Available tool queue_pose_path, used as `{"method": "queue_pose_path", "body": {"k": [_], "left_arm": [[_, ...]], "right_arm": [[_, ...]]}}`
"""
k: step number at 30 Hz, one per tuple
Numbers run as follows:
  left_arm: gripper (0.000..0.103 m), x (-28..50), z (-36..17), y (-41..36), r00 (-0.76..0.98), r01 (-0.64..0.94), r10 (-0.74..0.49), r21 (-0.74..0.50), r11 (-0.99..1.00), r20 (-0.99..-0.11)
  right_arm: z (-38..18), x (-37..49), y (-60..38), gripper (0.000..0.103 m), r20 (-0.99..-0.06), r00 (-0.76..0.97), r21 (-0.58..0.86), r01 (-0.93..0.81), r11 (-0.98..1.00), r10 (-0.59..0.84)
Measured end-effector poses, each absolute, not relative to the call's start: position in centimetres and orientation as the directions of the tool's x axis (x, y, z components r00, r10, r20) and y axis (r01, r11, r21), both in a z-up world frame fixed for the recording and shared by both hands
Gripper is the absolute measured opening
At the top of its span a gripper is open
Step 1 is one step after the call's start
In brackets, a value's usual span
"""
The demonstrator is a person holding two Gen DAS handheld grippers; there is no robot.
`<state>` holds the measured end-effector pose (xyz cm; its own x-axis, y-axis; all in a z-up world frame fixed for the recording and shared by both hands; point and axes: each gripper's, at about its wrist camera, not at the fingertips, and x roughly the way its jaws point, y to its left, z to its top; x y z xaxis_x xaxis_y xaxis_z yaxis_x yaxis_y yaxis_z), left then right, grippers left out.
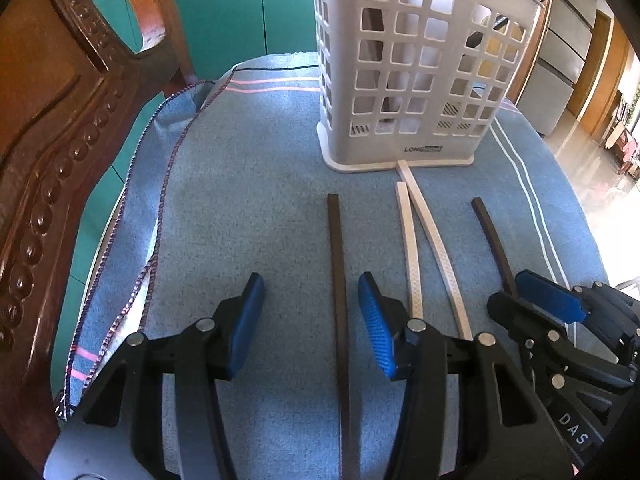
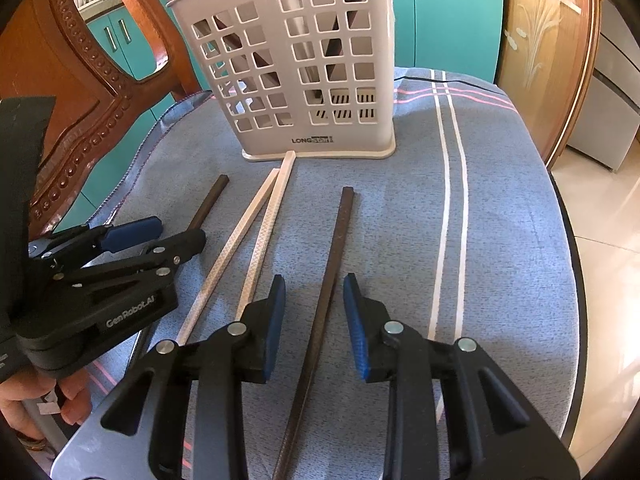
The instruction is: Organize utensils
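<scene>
4 chopsticks lie on the blue cloth near the white holder. the left gripper and right gripper each straddle a dark chopstick, released, pads apart.

1. The holder stands at the far end of the cloth, blocking passage beyond.
2. A carved chair crowds the left edge.
3. Bare cloth lies open left of the chopsticks.

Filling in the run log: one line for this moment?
left gripper: open, astride dark chopstick | right gripper: open, astride other dark chopstick | white chopsticks: on cloth | utensil holder: upright
</scene>
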<state>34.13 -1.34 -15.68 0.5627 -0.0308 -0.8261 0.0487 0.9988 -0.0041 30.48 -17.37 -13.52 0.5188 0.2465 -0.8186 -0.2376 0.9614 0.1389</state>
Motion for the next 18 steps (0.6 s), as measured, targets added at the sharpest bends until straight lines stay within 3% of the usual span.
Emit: {"method": "queue_pose_path", "body": {"k": [13,15,18], "left_arm": [[0.057,33.78,-15.57,-1.63,0.566,0.038,0.001,0.027,0.999,-0.824],[0.053,33.72,-15.56,-1.61,0.562,0.045,-0.014,0.014,0.999,-0.827],[0.037,33.46,-15.45,-1.91,0.557,0.065,-0.044,-0.008,0.998,-0.829]], "right_arm": [[-13.71,30.35,-17.18,0.03,-0.813,0.557,0.047,-0.225,0.973,0.168],[-13.73,30.34,-17.03,0.03,-0.812,0.562,0.037,-0.225,0.974,0.16],[-13.7,30.49,-17.36,0.03,-0.811,0.56,0.061,-0.209,0.976,0.171]]}}
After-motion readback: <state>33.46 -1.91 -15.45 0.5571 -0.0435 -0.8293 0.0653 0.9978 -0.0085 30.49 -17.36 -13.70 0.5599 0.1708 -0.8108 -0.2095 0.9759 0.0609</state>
